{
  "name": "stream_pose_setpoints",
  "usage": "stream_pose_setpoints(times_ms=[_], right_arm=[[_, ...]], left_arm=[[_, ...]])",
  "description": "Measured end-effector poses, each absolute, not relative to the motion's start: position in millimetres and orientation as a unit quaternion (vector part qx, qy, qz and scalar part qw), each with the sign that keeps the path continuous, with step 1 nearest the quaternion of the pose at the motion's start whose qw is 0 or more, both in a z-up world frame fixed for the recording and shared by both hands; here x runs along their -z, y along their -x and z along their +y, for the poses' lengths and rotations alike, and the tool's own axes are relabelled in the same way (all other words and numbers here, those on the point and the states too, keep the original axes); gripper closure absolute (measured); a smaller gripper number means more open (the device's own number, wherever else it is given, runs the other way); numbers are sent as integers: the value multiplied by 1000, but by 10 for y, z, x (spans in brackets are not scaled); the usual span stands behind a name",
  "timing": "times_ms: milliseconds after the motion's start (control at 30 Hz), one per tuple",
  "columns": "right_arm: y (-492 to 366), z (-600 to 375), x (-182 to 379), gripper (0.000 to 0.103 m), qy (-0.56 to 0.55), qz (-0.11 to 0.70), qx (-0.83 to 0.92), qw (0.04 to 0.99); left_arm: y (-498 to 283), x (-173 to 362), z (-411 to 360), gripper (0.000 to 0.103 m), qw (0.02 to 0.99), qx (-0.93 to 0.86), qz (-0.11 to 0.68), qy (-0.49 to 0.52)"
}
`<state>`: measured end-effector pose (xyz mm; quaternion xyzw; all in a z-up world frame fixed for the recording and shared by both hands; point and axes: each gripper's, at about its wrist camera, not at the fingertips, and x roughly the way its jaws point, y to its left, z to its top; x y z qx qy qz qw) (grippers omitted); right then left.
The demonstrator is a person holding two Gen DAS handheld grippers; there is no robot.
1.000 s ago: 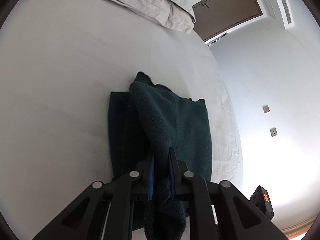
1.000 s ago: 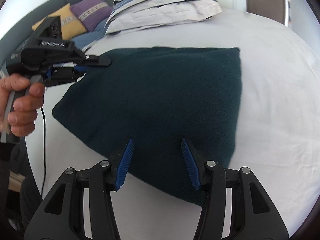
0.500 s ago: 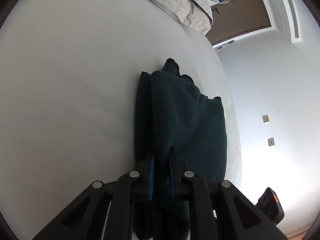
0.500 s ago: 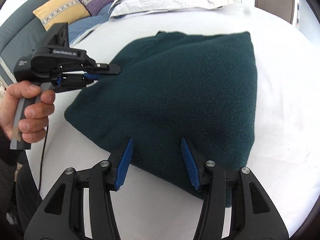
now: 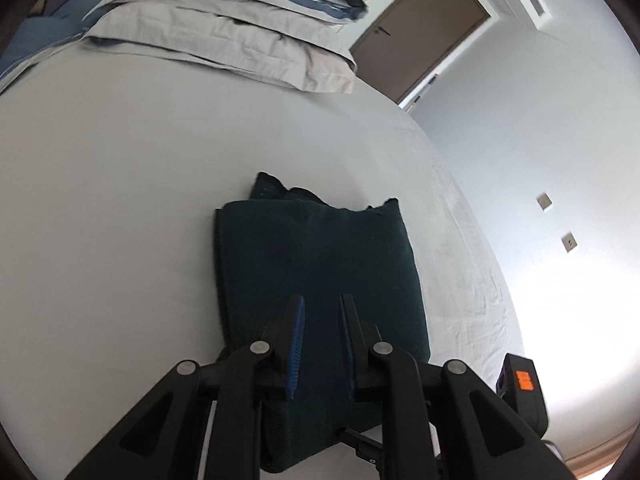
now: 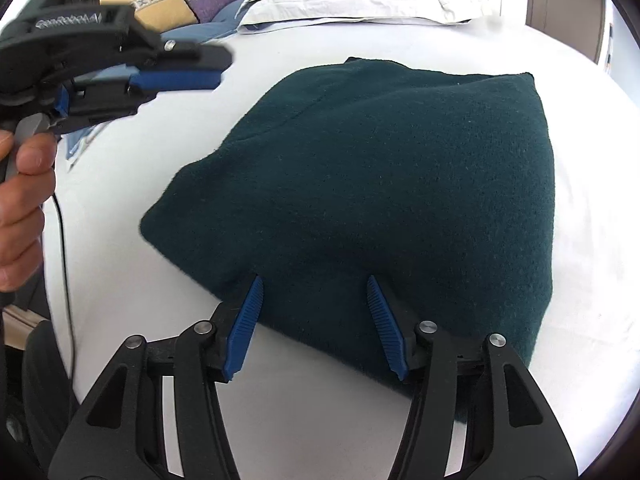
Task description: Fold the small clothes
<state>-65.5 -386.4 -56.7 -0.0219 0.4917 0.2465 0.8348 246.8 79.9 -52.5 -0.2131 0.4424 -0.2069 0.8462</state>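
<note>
1. Two hand-held grippers work over one dark green garment, which lies folded flat on the white bed.
2. Left gripper: its jaws are opening, a narrow gap between the blue pads, nothing caught in it; the garment lies just beyond and beneath the tips. From the right wrist view it is blurred, so I can only say it seems clear of the cloth.
3. Right gripper: jaws opening, about half spread, hovering at the garment's near edge without pinching it.
4. Stacked pillows lie well beyond the garment.
</note>
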Motion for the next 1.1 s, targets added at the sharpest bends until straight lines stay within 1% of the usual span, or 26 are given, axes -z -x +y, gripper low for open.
stream_pose_setpoints(times_ms=[67, 133, 167, 200, 267, 333, 400, 467, 567, 667, 700, 733, 833, 900, 967, 1033, 1100], right_arm=[[533, -3837, 517, 51, -1, 491, -247, 835], [560, -4102, 429, 51, -29, 486, -240, 840], [508, -4161, 403, 51, -45, 484, -236, 842], [490, -4324, 360, 50, -70, 482, -233, 841], [436, -4545, 300, 50, -113, 483, -233, 836], [253, -4537, 194, 50, -143, 479, -241, 832], [71, -4496, 122, 50, -164, 472, -252, 829], [-350, -4315, 129, 50, -189, 472, -264, 820], [-733, -4183, 142, 50, -233, 480, -273, 801], [-1143, -3925, 282, 50, -259, 509, -291, 768], [-1268, -3840, 334, 50, -258, 519, -283, 765], [-1380, -3774, 390, 52, -253, 529, -271, 763], [-1674, -3531, 484, 55, -239, 533, -255, 770], [-1825, -3415, 471, 53, -227, 526, -258, 778], [-1941, -3340, 346, 52, -180, 509, -256, 802], [-2055, -3258, 189, 52, -90, 497, -239, 829], [-2160, -3165, 131, 52, -23, 501, -237, 832]], left_arm=[[-2481, 675, 610, 85, 850, 199, 455, 173], [-2508, 933, 547, 85, 846, 181, 476, 156], [-2519, 1090, 540, 89, 847, 169, 483, 142], [-2517, 1205, 564, 98, 847, 167, 484, 143], [-2531, 1337, 687, 98, 839, 179, 479, 185], [-2571, 1378, 768, 97, 829, 189, 482, 211], [-2599, 1411, 793, 97, 824, 198, 485, 216], [-2601, 1429, 797, 97, 823, 205, 484, 214], [-2605, 1441, 823, 96, 820, 213, 484, 220], [-2622, 1453, 813, 96, 820, 214, 483, 222], [-2612, 1447, 811, 96, 821, 214, 482, 221], [-2600, 1442, 807, 96, 822, 213, 480, 219], [-2549, 1417, 768, 96, 832, 208, 472, 204], [-2504, 1411, 748, 96, 839, 204, 464, 199], [-2418, 1401, 755, 97, 845, 206, 451, 199], [-2372, 1434, 779, 97, 849, 211, 437, 209], [-2356, 1463, 806, 97, 847, 219, 431, 222]])
